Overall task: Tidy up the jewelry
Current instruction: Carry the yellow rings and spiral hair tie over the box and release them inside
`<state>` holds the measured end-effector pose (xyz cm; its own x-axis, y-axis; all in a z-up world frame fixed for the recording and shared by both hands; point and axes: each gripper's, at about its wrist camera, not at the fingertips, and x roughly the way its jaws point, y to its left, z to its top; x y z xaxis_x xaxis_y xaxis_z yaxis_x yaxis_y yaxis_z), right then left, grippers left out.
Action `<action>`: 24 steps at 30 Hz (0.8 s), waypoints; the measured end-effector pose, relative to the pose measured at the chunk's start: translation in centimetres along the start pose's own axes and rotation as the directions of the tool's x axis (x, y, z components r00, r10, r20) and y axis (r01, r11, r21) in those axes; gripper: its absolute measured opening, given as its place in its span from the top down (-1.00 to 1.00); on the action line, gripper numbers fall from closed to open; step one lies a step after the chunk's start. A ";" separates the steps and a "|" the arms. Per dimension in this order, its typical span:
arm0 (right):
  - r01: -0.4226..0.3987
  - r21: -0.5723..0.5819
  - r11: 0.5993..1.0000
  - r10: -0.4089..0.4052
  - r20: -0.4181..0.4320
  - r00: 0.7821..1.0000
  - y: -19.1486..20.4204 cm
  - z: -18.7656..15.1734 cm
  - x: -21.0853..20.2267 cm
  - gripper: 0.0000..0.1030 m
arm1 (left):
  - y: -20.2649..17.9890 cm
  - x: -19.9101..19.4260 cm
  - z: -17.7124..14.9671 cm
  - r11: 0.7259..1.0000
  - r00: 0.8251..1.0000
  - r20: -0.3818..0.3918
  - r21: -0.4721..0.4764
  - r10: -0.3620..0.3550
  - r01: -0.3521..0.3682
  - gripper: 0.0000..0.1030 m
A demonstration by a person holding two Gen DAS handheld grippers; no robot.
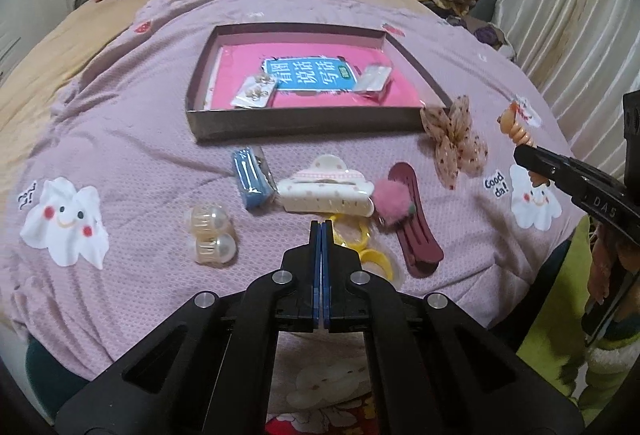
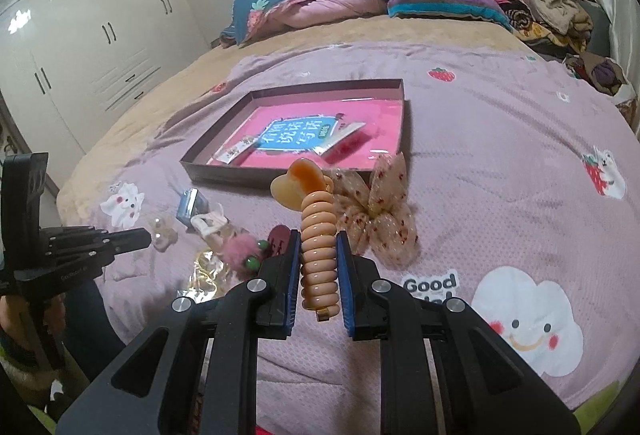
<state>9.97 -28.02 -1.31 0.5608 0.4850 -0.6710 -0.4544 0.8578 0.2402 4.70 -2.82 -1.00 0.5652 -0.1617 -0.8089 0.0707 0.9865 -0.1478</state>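
Note:
My left gripper (image 1: 321, 223) is shut with nothing seen between its blue pads. It hangs above yellow hair rings (image 1: 362, 245), just short of a white claw clip (image 1: 324, 189). My right gripper (image 2: 319, 235) is shut on a peach spiral hair tie (image 2: 316, 235) with a heart charm, held above the bed. In the left wrist view the right gripper (image 1: 520, 157) shows at the right edge, with the spiral hair tie (image 1: 520, 133) poking out past it. A dark shallow box (image 1: 304, 123) (image 2: 224, 175) lies ahead, holding a pink book, an earring card (image 1: 254, 93) and a small packet (image 1: 374, 79).
On the pink bedspread lie a blue packet (image 1: 250, 179), two pearl clips (image 1: 210, 235), a pink pompom (image 1: 390, 199) on a maroon clip (image 1: 418, 235), and a dotted bow (image 1: 454, 143) (image 2: 376, 211). Folded quilts and clothes (image 2: 540, 7) pile at the bed's head. A wardrobe (image 2: 80, 35) stands on the left.

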 end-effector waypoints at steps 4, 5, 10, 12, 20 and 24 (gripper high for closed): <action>0.000 -0.009 1.000 0.000 0.003 1.000 0.4 0.5 0.1 0.68 | 0.0 1.3 -0.3 0.998 0.996 -0.059 -0.015 -0.067 0.066 1.00; -0.001 -0.011 1.000 0.001 0.003 1.000 0.5 0.6 0.1 0.67 | -0.3 1.9 -0.5 0.996 0.993 -0.079 -0.018 -0.087 0.086 1.00; 0.000 -0.015 1.000 0.000 0.001 1.000 0.8 0.7 0.1 0.67 | -1.0 5.0 -0.9 0.984 0.971 -0.166 -0.070 -0.174 0.165 0.65; 0.000 -0.012 1.000 0.000 0.003 1.000 0.7 0.8 0.1 0.67 | -1.2 6.2 -1.0 0.979 0.962 -0.193 -0.094 -0.194 0.179 0.49; -0.004 0.009 1.000 0.004 0.006 1.000 0.2 0.9 0.2 0.67 | -2.0 9.4 -0.5 0.984 0.956 -0.244 -0.113 -0.162 0.138 0.19; -0.011 0.019 1.000 0.011 0.002 1.000 -0.1 1.1 0.5 0.67 | -2.0 10.0 -0.2 0.987 0.961 -0.238 -0.115 -0.137 0.112 0.28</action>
<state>11.05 -27.63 -0.93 0.5575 0.4944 -0.6669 -0.4474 0.8556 0.2603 10.07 -6.40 -8.96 0.3378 -0.2971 -0.8931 0.0383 0.9524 -0.3023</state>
